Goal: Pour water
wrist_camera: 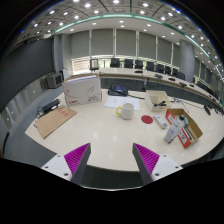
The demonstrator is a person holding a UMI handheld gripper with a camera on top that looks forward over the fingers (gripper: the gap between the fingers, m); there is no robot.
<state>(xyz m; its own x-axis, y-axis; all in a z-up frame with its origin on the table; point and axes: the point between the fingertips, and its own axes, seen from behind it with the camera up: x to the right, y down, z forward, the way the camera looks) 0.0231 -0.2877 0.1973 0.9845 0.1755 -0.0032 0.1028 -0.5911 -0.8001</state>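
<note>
No text, label or number is legible on anything in view.

Gripper [111, 160] held level, raised, facing forward. Two fingers spread wide apart, magenta pads [76, 156] on inner faces turned toward each other, nothing between them.
</note>
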